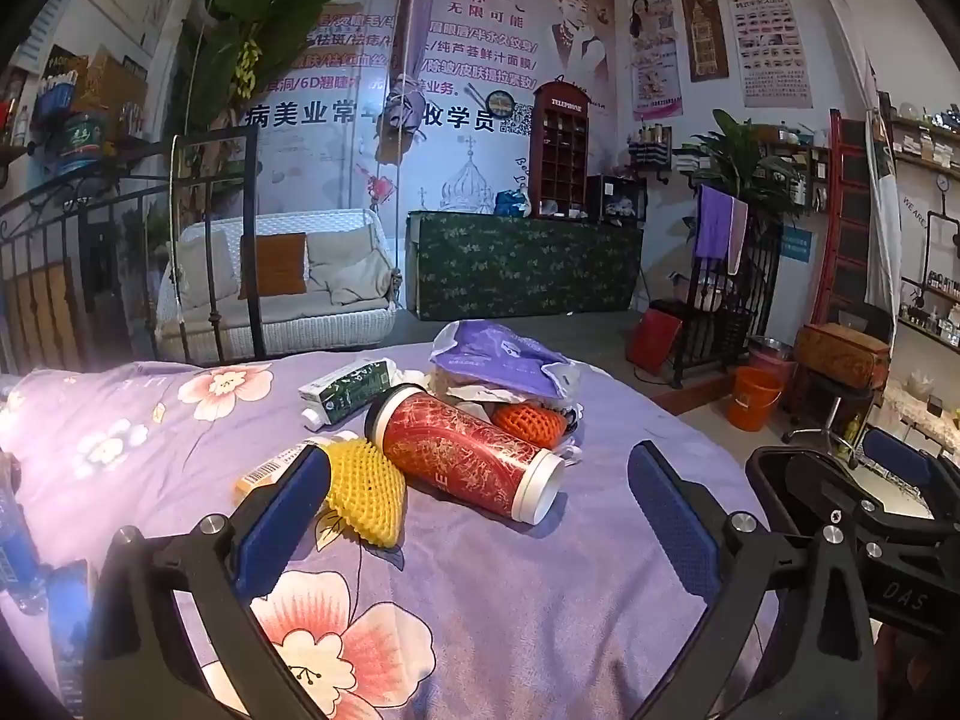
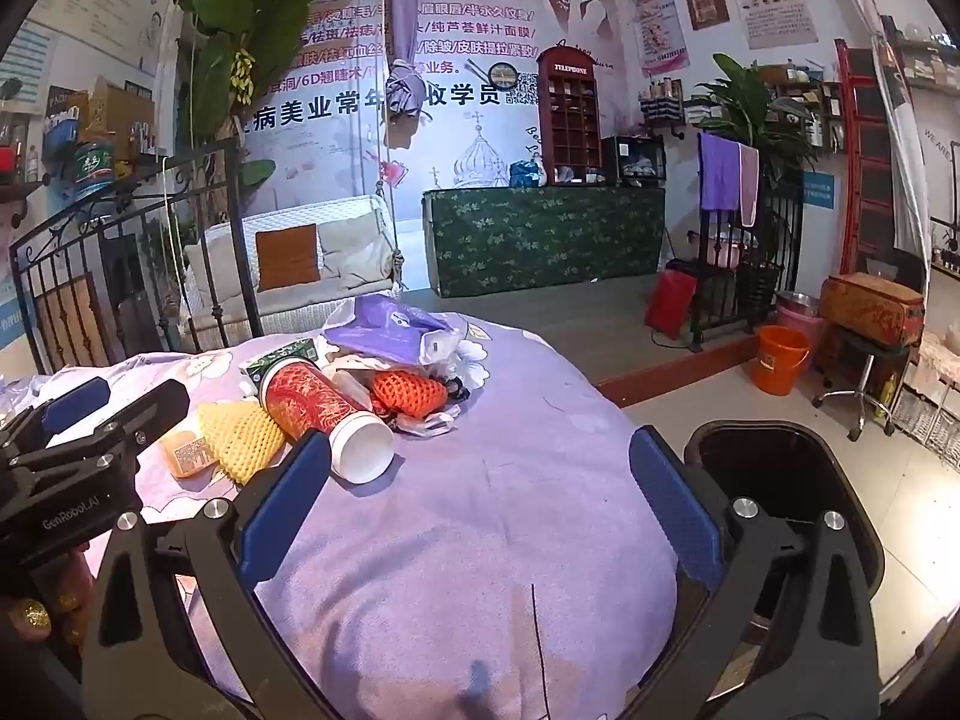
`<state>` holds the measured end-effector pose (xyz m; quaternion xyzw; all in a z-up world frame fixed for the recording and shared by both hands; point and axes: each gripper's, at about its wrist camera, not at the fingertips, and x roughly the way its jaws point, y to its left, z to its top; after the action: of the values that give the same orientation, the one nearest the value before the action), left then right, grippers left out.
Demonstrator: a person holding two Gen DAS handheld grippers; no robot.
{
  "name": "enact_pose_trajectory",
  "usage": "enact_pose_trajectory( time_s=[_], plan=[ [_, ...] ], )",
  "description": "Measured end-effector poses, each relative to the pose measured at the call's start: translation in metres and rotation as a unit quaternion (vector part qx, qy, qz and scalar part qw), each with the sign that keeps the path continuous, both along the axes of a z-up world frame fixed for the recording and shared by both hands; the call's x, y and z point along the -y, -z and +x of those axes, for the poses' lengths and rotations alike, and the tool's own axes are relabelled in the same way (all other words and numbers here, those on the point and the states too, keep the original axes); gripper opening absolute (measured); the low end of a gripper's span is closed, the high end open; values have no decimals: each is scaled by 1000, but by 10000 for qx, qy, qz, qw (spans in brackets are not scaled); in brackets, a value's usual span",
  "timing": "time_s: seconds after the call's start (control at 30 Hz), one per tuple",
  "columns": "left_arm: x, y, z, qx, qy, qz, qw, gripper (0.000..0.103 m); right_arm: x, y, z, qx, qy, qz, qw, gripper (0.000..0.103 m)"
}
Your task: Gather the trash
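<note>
A beauty salon: a wall banner [image 1: 420, 60] advertises cosmetic treatments, eyebrow-style posters [image 1: 771, 30] hang beside it, and product shelves [image 1: 927, 294] line the right wall.

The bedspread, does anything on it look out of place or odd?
Yes. A litter pile sits on the floral bedspread: a red canister tipped on its side, yellow and orange foam fruit nets, a green carton and a crumpled purple bag. Nothing looks spilled.

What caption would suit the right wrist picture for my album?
Open tongs hover over a flowered purple bedspread, trash pile ahead, black bin waiting at right.
</note>
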<state>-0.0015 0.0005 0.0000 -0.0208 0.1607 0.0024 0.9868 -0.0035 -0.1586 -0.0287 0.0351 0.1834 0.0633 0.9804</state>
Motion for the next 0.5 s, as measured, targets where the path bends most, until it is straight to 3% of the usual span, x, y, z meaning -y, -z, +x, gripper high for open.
enact_pose_trajectory(
  time_s=[0.5],
  plan=[
    [-2, 6, 6, -172, -78, 52, 9998, 97, 1, 5, -2, -17, -4, 42, 10000, 98]
  ],
)
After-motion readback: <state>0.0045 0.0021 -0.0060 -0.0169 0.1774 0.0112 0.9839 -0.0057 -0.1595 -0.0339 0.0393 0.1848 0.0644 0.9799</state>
